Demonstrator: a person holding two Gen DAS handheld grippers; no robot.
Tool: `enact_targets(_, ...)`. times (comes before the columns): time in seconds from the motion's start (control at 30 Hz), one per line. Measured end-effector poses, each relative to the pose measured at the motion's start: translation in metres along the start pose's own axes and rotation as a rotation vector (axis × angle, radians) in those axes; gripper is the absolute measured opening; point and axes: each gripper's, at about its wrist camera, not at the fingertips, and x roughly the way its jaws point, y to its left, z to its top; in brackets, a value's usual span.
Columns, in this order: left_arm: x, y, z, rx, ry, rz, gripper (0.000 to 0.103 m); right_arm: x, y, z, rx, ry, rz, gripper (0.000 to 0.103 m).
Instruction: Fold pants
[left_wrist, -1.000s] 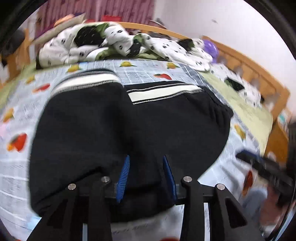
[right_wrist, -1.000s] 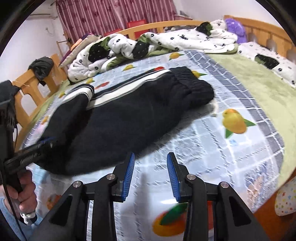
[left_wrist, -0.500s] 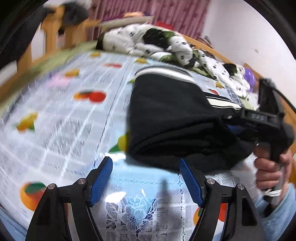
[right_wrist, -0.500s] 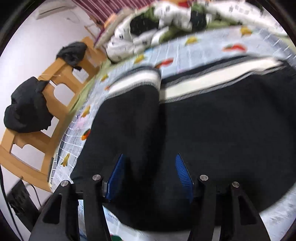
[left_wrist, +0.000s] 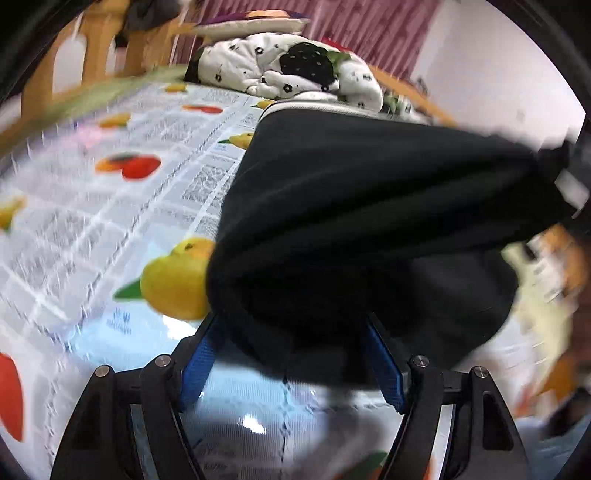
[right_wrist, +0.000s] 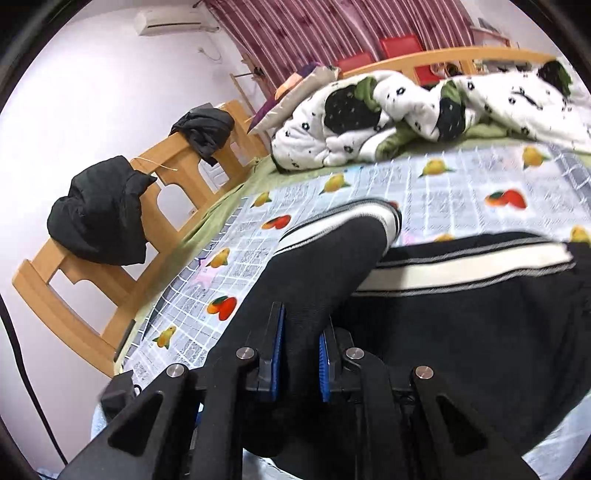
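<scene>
The black pants with white side stripes lie folded on the fruit-print sheet. My left gripper is open, its blue pads on either side of the near folded edge, which bulges between them. In the right wrist view the pants fill the lower right, with the white stripe across them. My right gripper is shut on a raised fold of the black cloth. The lifted fabric stretches toward the right edge of the left wrist view.
A black-and-white spotted quilt is heaped at the far side of the bed. Wooden chairs with dark clothes draped over them stand left of the bed. The wooden bed frame runs behind the quilt.
My right gripper closed on the pants and lifted a fold. My left gripper moved in from the bare sheet until the pants' edge sits between its open pads.
</scene>
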Motion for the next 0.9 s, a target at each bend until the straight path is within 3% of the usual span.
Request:
enact_targets(0.03,0.006,-0.012,0.001,0.076,0.019,0.095,0.073,-0.006,-0.004,0.004,-0.002,-0.009,-0.009,0.015)
enact_targets(0.1,0.008,-0.026,0.002,0.157,0.019,0.157,0.073,-0.018,-0.016,0.012,-0.004,-0.027,-0.030,0.015)
enact_targets(0.23,0.000,-0.026,0.006,0.130,0.021,0.055,0.073,-0.058,-0.045,0.022,-0.057,-0.102,-0.158,0.015)
enact_targets(0.27,-0.005,-0.027,0.006,0.133,0.012,-0.007,0.073,-0.072,-0.057,0.024,-0.053,-0.132,-0.182,0.014)
enact_targets(0.3,-0.008,-0.031,0.006,0.153,0.001,-0.040,0.073,-0.084,-0.069,0.024,-0.047,-0.154,-0.201,0.014)
enact_targets(0.37,-0.008,-0.042,0.004,0.236,0.000,-0.035,0.075,-0.107,-0.101,0.018,-0.021,-0.175,-0.292,0.014)
enact_targets(0.43,-0.003,-0.051,0.002,0.280,0.016,-0.017,0.075,-0.109,-0.138,0.001,0.003,-0.128,-0.408,0.014)
enact_targets(0.57,0.000,-0.044,0.003,0.232,0.061,-0.062,0.075,-0.081,-0.189,-0.048,0.060,0.029,-0.518,0.015)
enact_targets(0.63,-0.006,-0.037,0.005,0.220,0.066,-0.097,0.075,-0.079,-0.191,-0.063,0.042,0.029,-0.534,0.016)
enact_targets(0.7,-0.021,-0.033,0.004,0.238,0.064,-0.130,0.075,-0.085,-0.187,-0.063,0.026,0.034,-0.563,0.024)
enact_targets(0.8,-0.044,-0.025,0.005,0.222,0.026,-0.177,0.075,-0.102,-0.179,-0.053,0.014,0.025,-0.607,0.025)
enact_targets(0.9,-0.049,-0.023,0.016,0.169,0.017,-0.226,0.074,-0.119,-0.168,-0.047,0.007,-0.019,-0.595,0.026)
